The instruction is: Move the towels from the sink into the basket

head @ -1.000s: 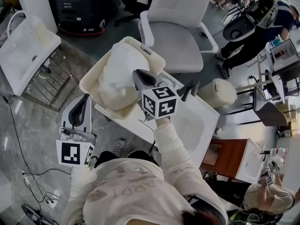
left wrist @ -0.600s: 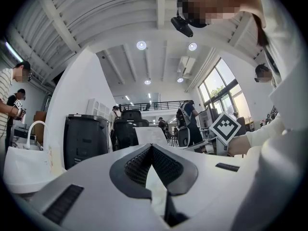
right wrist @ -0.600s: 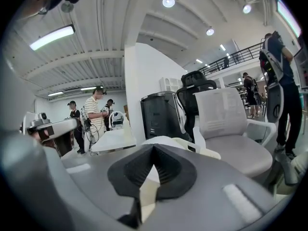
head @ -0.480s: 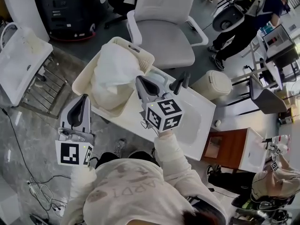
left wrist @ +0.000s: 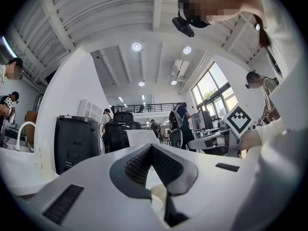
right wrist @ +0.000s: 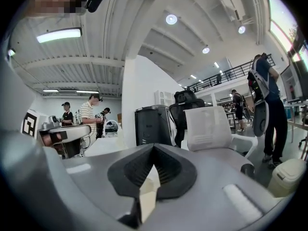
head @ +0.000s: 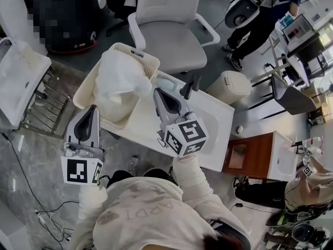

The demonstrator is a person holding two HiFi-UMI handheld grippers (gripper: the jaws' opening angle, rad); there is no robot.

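Checking the sink point(head: 219, 120) comes first: its basin looks bare from above, while the towels point(head: 117, 76) sit heaped in the basket point(head: 138, 54) to its far left. Your right gripper point(head: 157, 92) hangs over the sink and your left gripper point(head: 93, 110) just near of the basket, both pressed together and empty. Spread the jaws before reaching for any leftover.

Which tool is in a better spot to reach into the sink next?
Right. The right tool hangs above the sink, shut and empty. The left tool, also shut, is off beside the basket.
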